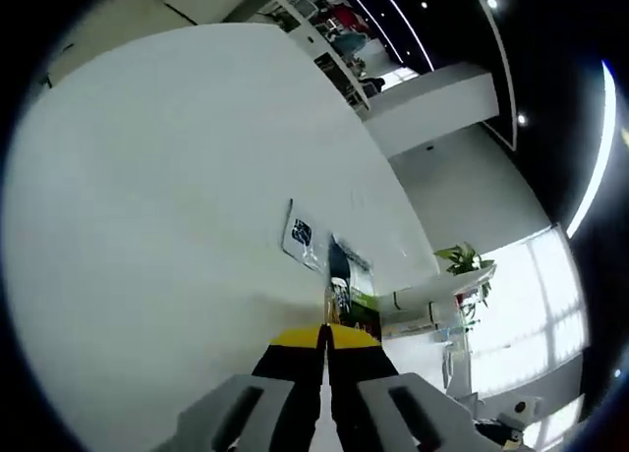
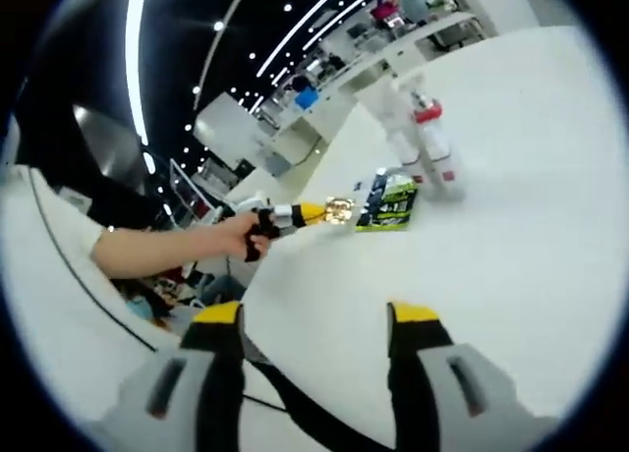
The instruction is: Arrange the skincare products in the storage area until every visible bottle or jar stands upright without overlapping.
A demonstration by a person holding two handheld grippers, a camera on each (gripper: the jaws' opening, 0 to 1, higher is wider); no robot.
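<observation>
— Ahead of the left gripper [image 1: 325, 336], what lies on the table [image 1: 147, 226]?

— Just past its yellow tips, a dark product with a gold end [image 1: 338, 280] lies on its side, with a green-labelled box [image 1: 362, 300] close beside it and a flat white sachet with a dark print [image 1: 300, 238] a little further out. From the right gripper view the same left gripper [image 2: 339, 211] comes in from the left, a person's hand [image 2: 241, 238] around its handle, and its gold-tipped end sits right against the green box [image 2: 391, 202].

— Is it gripping anything?

— Its jaws stand close together with a narrow slit between them, but whether they pinch the product I cannot tell.

— And the right gripper [image 2: 318, 314]?

— Jaws set wide apart, nothing between them, over bare white tabletop [image 2: 531, 226]. Well beyond its tips, past the green box, two white bottles with red bands [image 2: 432, 142] stand upright, side by side.

— Further out?

— Off the left gripper's far side, a potted plant [image 1: 464, 260] by bright windows [image 1: 531, 305]; behind the bottles, shelves and desks [image 2: 334, 74] under a dark ceiling with strip lights [image 2: 138, 49].
</observation>
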